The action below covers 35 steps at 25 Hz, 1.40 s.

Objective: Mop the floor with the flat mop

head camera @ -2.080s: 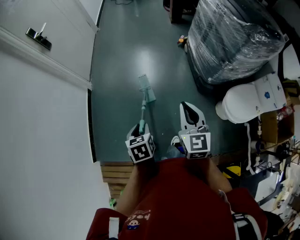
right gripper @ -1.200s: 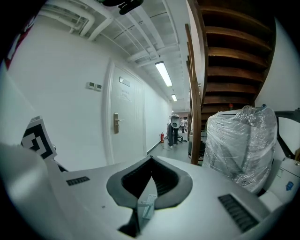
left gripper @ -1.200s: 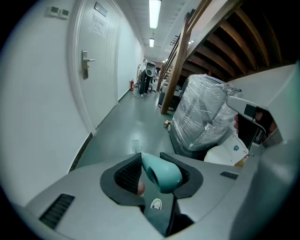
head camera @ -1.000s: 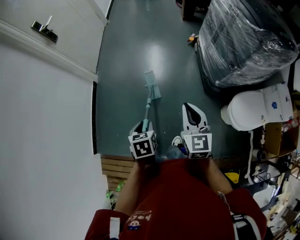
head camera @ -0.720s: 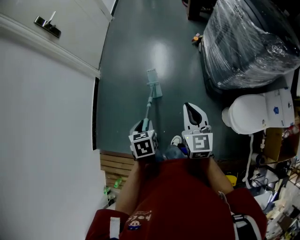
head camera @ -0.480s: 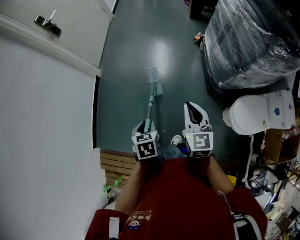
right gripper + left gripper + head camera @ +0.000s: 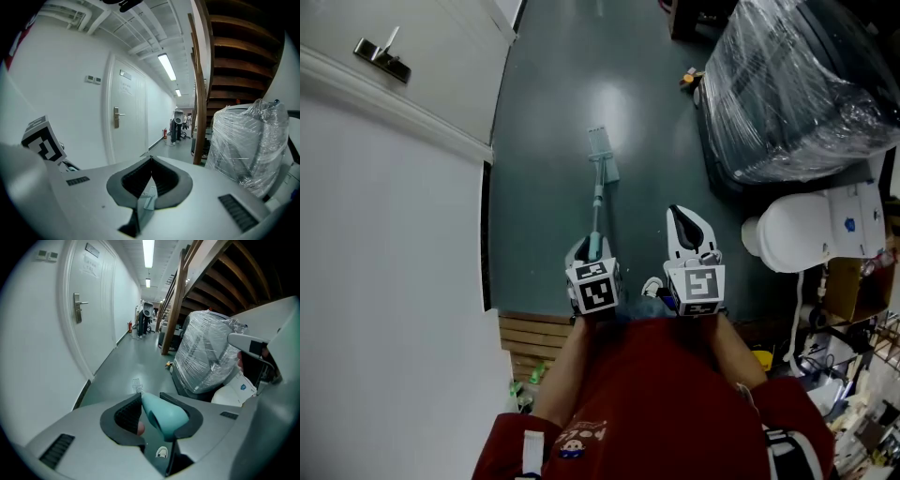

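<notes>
Flat mop [image 7: 597, 195] is resting its pale rectangular head on the dark grey-green floor [image 7: 548, 112], out in front of the person, nearer the white wall on the left than the wrapped load on the right. Its thin teal pole is running back from the head to the left gripper [image 7: 587, 249]. In the left gripper view, the jaws of the left gripper [image 7: 151, 399] are clamping the thick teal end of the mop handle [image 7: 164, 416], with one dark ribbed pad pressing on each side of it.

The right gripper [image 7: 682, 217] is hanging just beside the left one, over the floor and clear of the mop. In the right gripper view its jaws [image 7: 151, 160] are meeting at the tips and gripping nothing.

A white door [image 7: 412, 56] with a metal lever handle is showing at the upper left. A bulky load wrapped in clear plastic film [image 7: 797, 84] is sitting at the upper right of the floor, with a white toilet [image 7: 811, 225] just beside it. Wooden slats [image 7: 530, 342] are lying at the floor's near edge, next to the person's red shirt [image 7: 656, 403].
</notes>
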Motion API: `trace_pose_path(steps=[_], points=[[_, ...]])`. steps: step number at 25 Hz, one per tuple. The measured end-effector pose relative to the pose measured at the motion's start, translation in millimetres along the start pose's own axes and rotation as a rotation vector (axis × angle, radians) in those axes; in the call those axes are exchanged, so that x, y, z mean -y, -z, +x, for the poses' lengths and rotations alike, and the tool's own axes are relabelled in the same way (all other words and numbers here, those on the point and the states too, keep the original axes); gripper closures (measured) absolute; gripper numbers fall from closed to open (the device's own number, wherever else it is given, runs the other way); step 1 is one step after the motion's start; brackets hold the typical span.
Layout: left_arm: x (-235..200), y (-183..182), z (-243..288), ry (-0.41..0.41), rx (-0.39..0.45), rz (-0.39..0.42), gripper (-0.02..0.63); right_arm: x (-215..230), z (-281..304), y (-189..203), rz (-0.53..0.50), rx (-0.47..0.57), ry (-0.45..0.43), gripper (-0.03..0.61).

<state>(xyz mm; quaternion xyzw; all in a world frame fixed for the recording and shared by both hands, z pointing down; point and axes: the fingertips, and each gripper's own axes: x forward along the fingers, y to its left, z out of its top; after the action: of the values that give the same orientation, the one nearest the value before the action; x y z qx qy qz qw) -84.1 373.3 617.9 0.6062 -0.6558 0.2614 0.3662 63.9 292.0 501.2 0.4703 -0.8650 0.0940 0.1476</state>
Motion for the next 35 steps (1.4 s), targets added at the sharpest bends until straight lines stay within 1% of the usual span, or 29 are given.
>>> trace_pose_path(steps=[3,6,11,17,25,35], points=[[-23,-23,18,0.014,0.008,-0.005,0.479,-7,25,-13,-0.016,-0.006,0.028,0.561],[-44,-47,32,0.037,0.01,0.012,0.478,-17,49,-29,-0.025,0.001,0.058,0.561],[-78,-83,51,0.067,0.006,0.035,0.477,-28,83,-59,-0.023,0.054,0.1,0.561],[-97,-116,74,0.092,0.01,0.072,0.477,-21,108,-93,-0.02,0.108,0.163,0.561],[-94,-154,106,0.1,0.024,0.056,0.478,11,145,-105,-0.025,0.132,0.177,0.561],[-50,-226,163,0.061,0.022,0.076,0.479,90,216,-123,0.006,0.107,0.154,0.561]])
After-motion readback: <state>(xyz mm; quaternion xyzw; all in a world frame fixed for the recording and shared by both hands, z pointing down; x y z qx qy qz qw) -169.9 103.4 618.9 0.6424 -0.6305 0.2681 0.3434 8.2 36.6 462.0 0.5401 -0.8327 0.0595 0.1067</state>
